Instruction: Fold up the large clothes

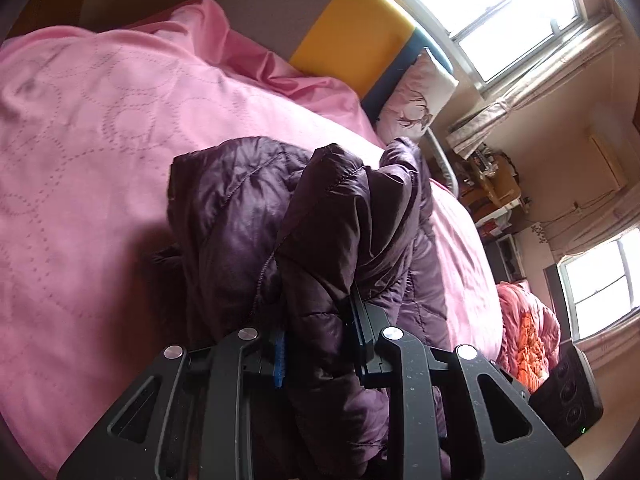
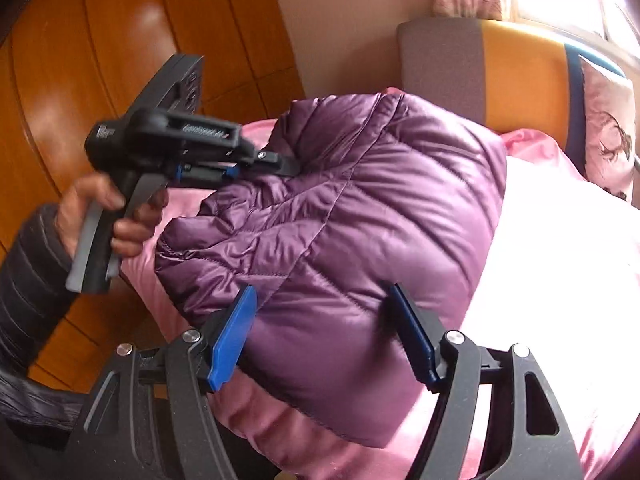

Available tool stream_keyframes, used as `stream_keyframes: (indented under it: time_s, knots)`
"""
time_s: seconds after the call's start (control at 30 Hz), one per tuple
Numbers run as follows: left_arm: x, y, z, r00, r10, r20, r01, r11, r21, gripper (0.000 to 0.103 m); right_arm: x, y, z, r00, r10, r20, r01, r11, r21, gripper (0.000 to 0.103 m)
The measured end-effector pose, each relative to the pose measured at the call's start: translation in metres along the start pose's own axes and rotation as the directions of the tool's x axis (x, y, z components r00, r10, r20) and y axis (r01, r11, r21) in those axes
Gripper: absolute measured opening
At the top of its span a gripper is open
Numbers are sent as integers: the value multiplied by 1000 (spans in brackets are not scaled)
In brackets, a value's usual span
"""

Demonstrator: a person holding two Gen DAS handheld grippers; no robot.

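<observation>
A purple quilted down jacket lies bunched and partly folded on a pink bed cover. My left gripper is shut on a thick dark fold of the jacket that rises between its fingers. In the right wrist view the jacket is a puffy folded bundle. The left gripper, held by a hand, bites the bundle's far left edge. My right gripper stands open, its blue pads wide apart. They straddle the near edge of the bundle without squeezing it.
A grey, yellow and blue headboard and a printed pillow close off the bed's far end. A wooden panel wall stands on the left. Beyond the bed's right edge are a black speaker, an orange-pink quilt and cluttered furniture.
</observation>
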State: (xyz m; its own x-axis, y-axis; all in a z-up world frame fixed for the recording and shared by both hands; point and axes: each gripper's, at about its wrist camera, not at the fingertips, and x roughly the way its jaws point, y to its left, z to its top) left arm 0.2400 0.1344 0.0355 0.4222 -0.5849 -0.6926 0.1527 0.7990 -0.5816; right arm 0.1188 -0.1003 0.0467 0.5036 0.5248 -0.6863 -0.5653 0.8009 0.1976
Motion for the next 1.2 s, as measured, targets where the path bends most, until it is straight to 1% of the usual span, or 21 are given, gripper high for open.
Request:
stream_keyframes:
  time_s: [0.17,0.27,0.33,0.37,0.4,0.43,0.47,0.53,0.57,0.6,0.63,0.67,0.7,0.73,0.77,0.83,0.87,0.93,1.0,1.1,1.2]
  knots:
    - [-2,34,-19,996,80,-28,-81,995,-63,25,27,28,-13,997,-62,-41,58,993,-100,69]
    - [4,51,-37,986,163,-28,-164,984,-76,30,47,44,-20,993,-102,-56,91,981,-171,69]
    - [10,64,-46,982,185,-23,-186,977,-107,34,61,46,-25,992,-119,-53,106,974,-198,69]
    - [12,68,-48,979,203,-13,-203,973,-108,39,67,45,-25,991,-122,-51,109,973,-204,69]
    - [15,71,-51,973,229,-1,-228,968,-104,40,70,43,-25,991,-124,-54,111,972,-206,69]
    - [16,73,-52,974,228,-1,-227,967,-115,41,71,41,-24,991,-124,-59,109,971,-211,69]
    - [17,75,-52,975,221,3,-219,967,-130,41,70,37,-20,992,-106,-68,90,974,-209,69]
    - [13,74,-52,975,221,17,-216,967,-132,41,58,24,-9,995,-16,-100,-1,986,-167,70]
    - [12,72,-53,972,232,28,-227,966,-122,42,49,15,-2,992,52,-114,-67,989,-129,70]
    - [10,70,-55,968,246,39,-241,964,-110,46,40,4,6,986,117,-119,-127,988,-86,72]
    - [8,67,-56,963,265,56,-259,961,-95,49,28,-10,16,983,156,-98,-161,986,-40,78]
    - [6,65,-57,960,272,69,-266,960,-88,50,19,-23,23,985,162,-65,-163,987,-7,83]
    - [5,64,-58,960,271,76,-265,960,-86,50,14,-36,32,987,158,-29,-158,987,27,92]
    - [5,64,-59,959,271,84,-264,961,-88,51,8,-54,42,988,155,9,-155,985,77,99]
    - [4,64,-59,957,275,90,-267,960,-86,53,5,-70,50,989,144,38,-148,980,130,101]
    - [4,63,-60,955,280,100,-274,959,-73,54,12,-104,65,991,113,67,-126,963,238,101]
    - [4,63,-60,954,281,103,-275,959,-67,54,21,-117,74,991,117,68,-132,949,286,101]
    - [3,62,-60,955,278,106,-273,960,-57,54,41,-145,82,991,130,42,-136,910,393,101]
    - [5,66,-58,956,275,104,-270,961,-61,59,64,-168,86,988,154,17,-143,867,476,101]
    - [2,76,-64,967,238,96,-230,970,-83,60,97,-188,90,985,170,-38,-124,836,535,101]
    - [4,84,-66,973,213,84,-205,974,-96,60,127,-199,88,970,240,-47,-173,810,561,101]
